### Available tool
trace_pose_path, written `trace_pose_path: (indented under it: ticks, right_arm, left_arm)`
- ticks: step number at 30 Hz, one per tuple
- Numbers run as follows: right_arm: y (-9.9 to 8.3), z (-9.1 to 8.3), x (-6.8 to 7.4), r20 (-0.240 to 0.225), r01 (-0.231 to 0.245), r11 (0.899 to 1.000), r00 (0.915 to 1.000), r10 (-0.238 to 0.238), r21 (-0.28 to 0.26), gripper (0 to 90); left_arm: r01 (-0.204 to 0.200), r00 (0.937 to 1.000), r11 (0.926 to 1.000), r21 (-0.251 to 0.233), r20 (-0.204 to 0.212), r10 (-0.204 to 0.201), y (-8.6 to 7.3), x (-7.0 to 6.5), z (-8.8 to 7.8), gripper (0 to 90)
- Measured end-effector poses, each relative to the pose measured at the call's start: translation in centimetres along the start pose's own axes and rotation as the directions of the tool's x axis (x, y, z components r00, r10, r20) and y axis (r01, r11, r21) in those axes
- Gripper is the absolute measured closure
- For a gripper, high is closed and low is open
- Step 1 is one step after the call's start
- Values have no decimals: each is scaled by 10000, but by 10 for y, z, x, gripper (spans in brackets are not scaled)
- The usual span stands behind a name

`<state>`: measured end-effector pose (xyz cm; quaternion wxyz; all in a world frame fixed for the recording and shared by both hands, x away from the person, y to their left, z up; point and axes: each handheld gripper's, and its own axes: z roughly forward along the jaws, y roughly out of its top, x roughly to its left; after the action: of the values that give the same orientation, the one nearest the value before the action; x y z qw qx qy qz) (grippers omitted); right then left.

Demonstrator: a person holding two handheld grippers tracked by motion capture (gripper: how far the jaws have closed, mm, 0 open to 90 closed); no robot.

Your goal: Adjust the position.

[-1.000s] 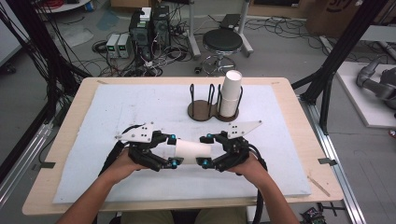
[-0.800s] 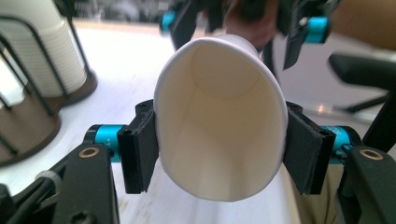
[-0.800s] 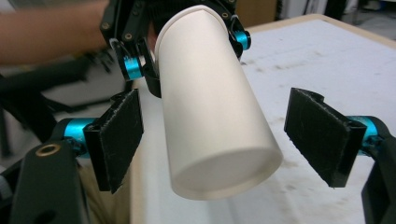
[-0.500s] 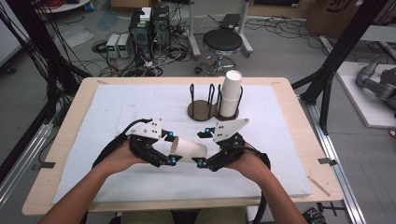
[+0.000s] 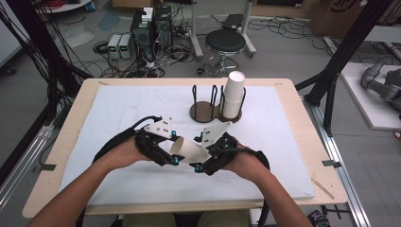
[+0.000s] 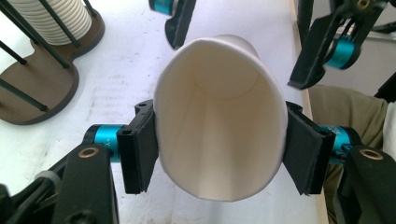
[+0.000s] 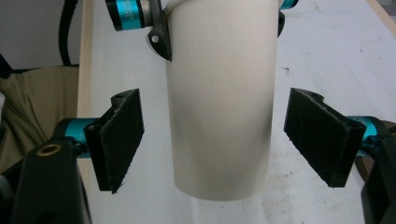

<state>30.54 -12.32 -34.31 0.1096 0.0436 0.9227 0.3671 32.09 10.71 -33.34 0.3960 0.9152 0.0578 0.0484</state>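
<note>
Near the front edge of the desk [image 5: 293,101], about midway along it, the person holds a white paper cup [image 5: 189,150] up off the white mat [image 5: 118,123] between two hand-held tools. The left claw [image 6: 219,161] is clamped on the cup near its rim, its black pads [image 6: 140,151] pressing from both sides so that the mouth is squeezed into an oval; in the high view that claw [image 5: 174,153] sits at the cup's open end, which points to the left. The right claw [image 7: 219,140] stands open around the cup's closed end, its pads [image 7: 119,137] clear of the wall on both sides with a gap showing; in the high view it [image 5: 201,165] is just to the right of the cup. Toward the back edge, a dark wooden rack [image 5: 203,111] with upright wires holds a stack of cups [image 5: 233,94] in its right ring.
</note>
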Motion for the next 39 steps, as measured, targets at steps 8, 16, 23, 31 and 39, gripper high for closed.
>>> trace_pose_path:
  ticks: [8,16,23,31,39]
  right_arm:
    - [4,11,1,42,113,9989,9999,-115,456,206]
    - [7,21,4,-98,371,9963,9993,-364,780,299]
    - [5,21,3,-141,244,9970,9996,-234,736,358]
    - [2,21,3,-231,26,9985,9997,-13,552,362]
    - [-9,23,4,-519,-499,9982,9973,516,333,364]
  left_arm:
    - [-200,9998,9989,420,18,199,5,-1,5,351]
    - [-229,9997,9982,550,107,223,8,-3,10,351]
    - [-367,9993,9976,584,119,361,10,-4,11,341]
    - [-337,9994,9991,264,9,337,12,-7,10,314]
    - [160,9999,9895,-1437,60,-153,-4,-8,8,202]
